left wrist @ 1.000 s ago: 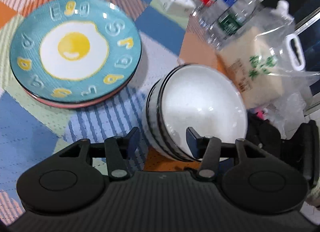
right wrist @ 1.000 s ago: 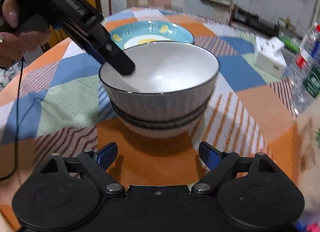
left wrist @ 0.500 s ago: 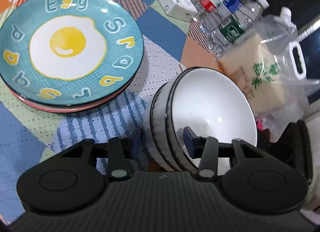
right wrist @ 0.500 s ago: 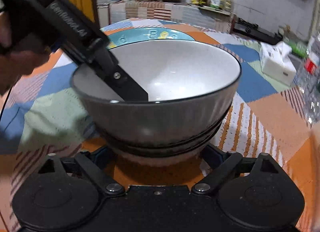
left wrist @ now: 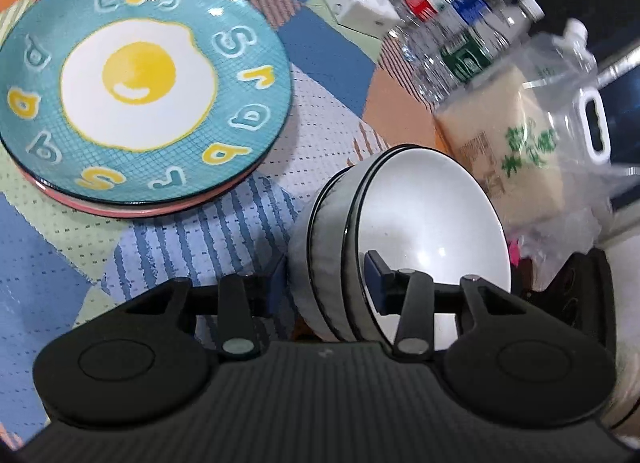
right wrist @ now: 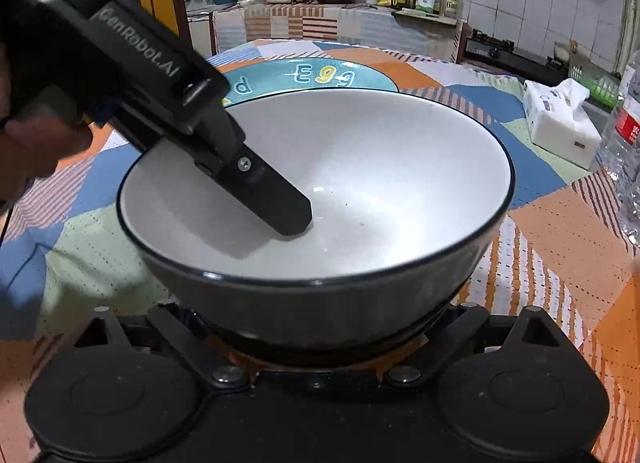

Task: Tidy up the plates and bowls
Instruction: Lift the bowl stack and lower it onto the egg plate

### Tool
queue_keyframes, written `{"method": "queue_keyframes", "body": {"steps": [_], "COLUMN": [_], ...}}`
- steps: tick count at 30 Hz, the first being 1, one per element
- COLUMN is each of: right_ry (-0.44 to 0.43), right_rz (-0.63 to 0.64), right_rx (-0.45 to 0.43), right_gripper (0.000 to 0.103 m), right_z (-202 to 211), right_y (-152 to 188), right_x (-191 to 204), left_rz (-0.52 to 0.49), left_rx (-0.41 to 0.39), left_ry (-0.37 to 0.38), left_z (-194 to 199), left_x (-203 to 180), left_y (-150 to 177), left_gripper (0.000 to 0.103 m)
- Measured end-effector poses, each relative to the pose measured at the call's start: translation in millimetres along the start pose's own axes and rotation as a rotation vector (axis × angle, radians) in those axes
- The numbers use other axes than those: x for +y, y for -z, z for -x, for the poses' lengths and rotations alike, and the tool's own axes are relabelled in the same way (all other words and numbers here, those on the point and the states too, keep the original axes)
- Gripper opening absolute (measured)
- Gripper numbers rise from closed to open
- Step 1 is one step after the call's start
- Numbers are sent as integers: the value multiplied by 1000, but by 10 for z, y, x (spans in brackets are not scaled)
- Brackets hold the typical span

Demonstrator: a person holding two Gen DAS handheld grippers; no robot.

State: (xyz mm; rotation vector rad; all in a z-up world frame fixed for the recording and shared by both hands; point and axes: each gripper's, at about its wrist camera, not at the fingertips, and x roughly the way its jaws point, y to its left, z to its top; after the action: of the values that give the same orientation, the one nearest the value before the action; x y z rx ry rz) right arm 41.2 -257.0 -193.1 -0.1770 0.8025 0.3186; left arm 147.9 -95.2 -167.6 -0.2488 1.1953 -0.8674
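Left wrist view: the left gripper [left wrist: 326,279] pinches the wall of the stacked bowls [left wrist: 400,231], beside the egg plate [left wrist: 132,87] on the tablecloth [left wrist: 52,263].

Right wrist view: the right gripper [right wrist: 316,337], jaws wide apart, straddles the bowls' base without pressing; it is best to keep the stack level.

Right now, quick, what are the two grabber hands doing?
Left gripper: closed on the wall of the stacked bowls, one finger inside, one outside.
Right gripper: wide open around the bowls' base; any contact is hidden.
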Motion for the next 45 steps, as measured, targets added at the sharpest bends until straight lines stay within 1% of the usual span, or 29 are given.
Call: {"method": "queue_keyframes", "body": {"steps": [1, 2, 4, 6, 9, 12, 14, 17, 21, 24, 28, 33, 39, 41, 43, 45], "right_ry": [9, 10, 5, 13, 10, -26, -18, -22, -26, -32, -67, -87, -95, -97, -101, -94], "right_rz": [5, -1, -25, -13, 14, -30, -12, 1, 28, 40, 88, 112, 157, 176, 177, 160], "right_rx": [-3, -1, 6, -4, -19, -38, -65, -104, -154, -180, -202, -224, -220, -212, -204, -186], "right_gripper": [98, 98, 98, 98, 98, 98, 98, 98, 98, 98, 98, 98, 98, 98, 98, 98], "right_z": [12, 24, 66, 133, 233, 343, 427, 543, 603, 586, 508, 399, 145, 38, -47, -125], "right_y": [15, 19, 29, 46, 47, 15, -30, -129, -339, -498, -753, -986, -1183, -1231, -1262, -1258], "right_x": [26, 33, 55, 98, 167, 175, 246, 323, 359, 344, 297, 286, 292, 287, 278, 278], "left_rz": [-31, -41, -15, 14, 9, 20, 19, 16, 1, -1, 12, 23, 61, 59, 40, 63], "left_rx": [2, 4, 16, 32, 27, 29, 31, 4, -45, -82, -124, -163, -179, -187, -193, -191], "left_ry": [-10, -12, 6, 23, 30, 49, 55, 52, 23, -5, -40, -80, -110, -122, -138, -147], "left_z": [20, 37, 70, 117, 247, 418, 547, 748, 1002, 1156, 1324, 1419, 1389, 1351, 1278, 1191], "left_x": [-48, -74, -60, -42, -80, -81, -89, -114, -159, -159, -90, 32, 275, 350, 399, 483], "left_y": [19, 34, 46, 54, 92, 90, 59, -2, -120, -225, -400, -635, -777, -814, -871, -953], "left_gripper": [40, 40, 40, 40, 39, 39, 39, 39, 39, 39, 39, 41, 41, 42, 42, 42]}}
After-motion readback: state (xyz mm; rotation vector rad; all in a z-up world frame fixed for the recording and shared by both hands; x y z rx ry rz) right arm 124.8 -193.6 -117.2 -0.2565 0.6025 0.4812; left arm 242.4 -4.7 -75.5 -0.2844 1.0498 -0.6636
